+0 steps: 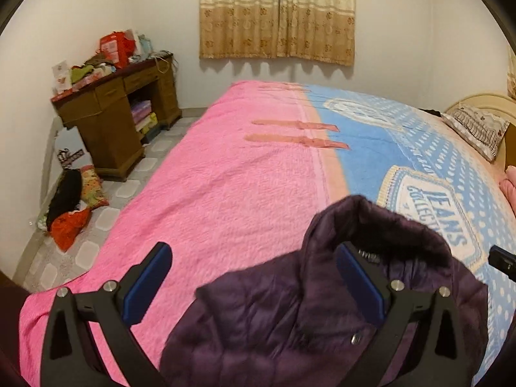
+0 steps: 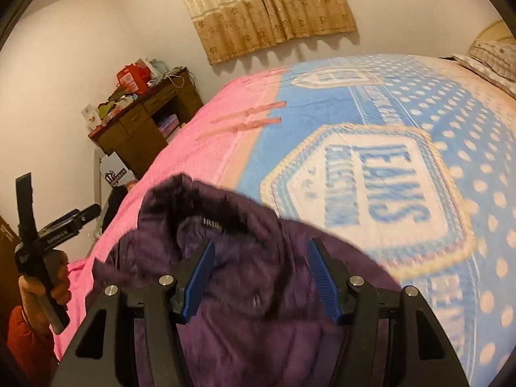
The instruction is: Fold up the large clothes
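Jacket (image 1: 290,316), dark purple and quilted, lies bunched near the bed's (image 1: 225,177) front edge, collar raised. Left gripper (image 1: 254,287) and right gripper (image 2: 259,277) hover above it, both released, holding nothing. Folding looks barely begun; sleeves and body remain unarranged.

Bed (image 1: 225,177): purple jacket (image 1: 290,322), pillow (image 1: 477,129) on top.

White walls, curtains (image 1: 277,13) shut, cluttered desk (image 1: 119,109), tile floor (image 1: 106,216).

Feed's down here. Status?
Both tongs open, holding nothing. Purple jacket rumpled on bed. Nothing in the way.
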`<state>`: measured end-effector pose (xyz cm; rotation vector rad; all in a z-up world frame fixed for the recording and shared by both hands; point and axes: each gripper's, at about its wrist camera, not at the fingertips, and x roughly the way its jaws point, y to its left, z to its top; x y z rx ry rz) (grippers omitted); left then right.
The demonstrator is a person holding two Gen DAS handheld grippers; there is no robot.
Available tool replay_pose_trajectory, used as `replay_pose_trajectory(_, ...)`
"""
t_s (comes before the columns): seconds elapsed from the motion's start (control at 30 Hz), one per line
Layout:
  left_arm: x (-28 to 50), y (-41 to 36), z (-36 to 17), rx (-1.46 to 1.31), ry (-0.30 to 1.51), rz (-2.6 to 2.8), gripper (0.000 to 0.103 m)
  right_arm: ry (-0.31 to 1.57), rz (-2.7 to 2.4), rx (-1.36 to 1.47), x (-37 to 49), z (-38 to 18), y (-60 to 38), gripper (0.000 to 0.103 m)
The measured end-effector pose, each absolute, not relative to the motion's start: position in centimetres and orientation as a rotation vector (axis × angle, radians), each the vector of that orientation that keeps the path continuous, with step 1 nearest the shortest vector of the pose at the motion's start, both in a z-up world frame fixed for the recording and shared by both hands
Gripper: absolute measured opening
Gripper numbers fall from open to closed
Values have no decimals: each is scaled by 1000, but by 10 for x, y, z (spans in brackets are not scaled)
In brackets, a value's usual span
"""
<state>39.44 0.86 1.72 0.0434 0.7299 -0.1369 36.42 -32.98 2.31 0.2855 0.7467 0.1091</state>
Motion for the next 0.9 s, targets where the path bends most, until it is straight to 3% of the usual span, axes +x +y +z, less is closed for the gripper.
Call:
replay_pose_trajectory(0.33,424,-31,-23,189,786,-115,102,847,128,131,424,-19,-299,61)
replay_pose_trajectory(0.77,432,-56,-33,231,792,-133,99,886,95,95,438,-43,-299,60)
replay_pose_trajectory(0.8,433,-59,-35,235,795,-132,95,891,90,93,440,-46,-299,57)
replay_pose_trajectory(0.83,434,-62,-36,239,795,-130,92,897,92,95,441,-49,-299,42)
replay_pose_trajectory(0.9,434,-66,-39,247,790,-130,60,921,87,97,444,-54,-300,13)
